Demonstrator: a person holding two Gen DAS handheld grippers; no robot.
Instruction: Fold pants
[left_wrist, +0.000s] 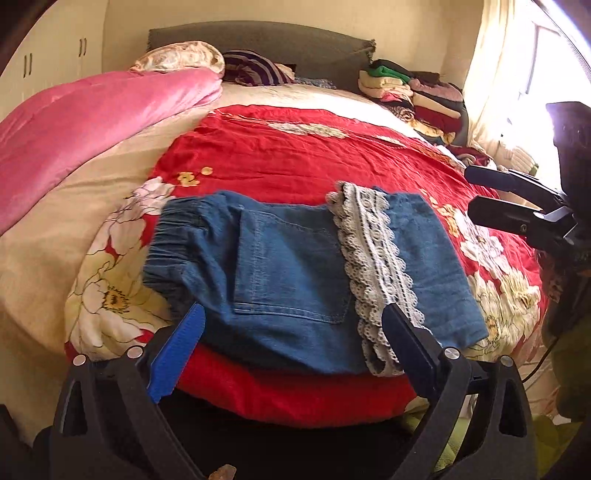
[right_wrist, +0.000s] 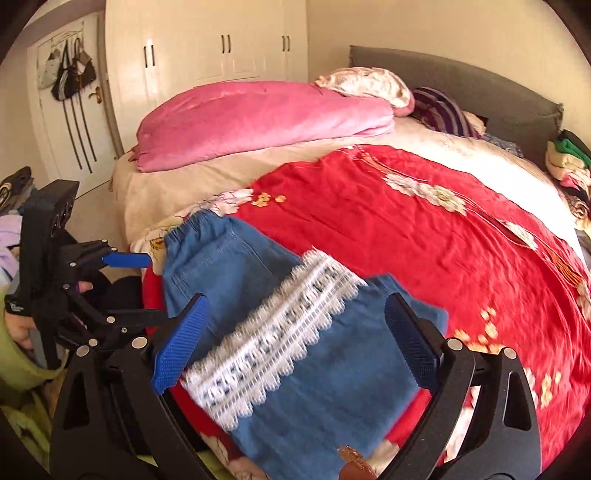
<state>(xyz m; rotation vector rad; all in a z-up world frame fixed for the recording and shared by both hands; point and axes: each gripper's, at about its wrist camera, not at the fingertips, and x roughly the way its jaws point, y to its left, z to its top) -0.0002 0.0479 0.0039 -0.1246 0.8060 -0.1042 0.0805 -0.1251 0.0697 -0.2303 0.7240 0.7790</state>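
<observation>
Room: bedroom with cream wardrobe (right_wrist: 207, 40), grey headboard (left_wrist: 258, 40), bright curtained window (left_wrist: 517, 74) at the right.
Bed cover: red floral bedspread (left_wrist: 303, 155), spread over most of the mattress, wrinkled.
Quilt: pink quilt (left_wrist: 92, 125), bundled along the far left side of the bed.
Clothes pile: folded clothes (left_wrist: 417, 96), stacked near the headboard on the right.
Pants: blue denim pants (left_wrist: 280, 266), lying on the red bedspread near the bed's front edge, folded over on themselves, elastic waistband to the left, back pocket facing up.
Trim: white lace band (left_wrist: 373, 254), running across the denim toward the right end.
Left gripper (left_wrist: 295, 332): spread wide, holding nothing, fingers either side of the pants' near edge.
Right gripper (right_wrist: 295, 332): spread apart, nothing clamped, poised over the lace end of the pants; touching the cloth or not, cannot tell.
</observation>
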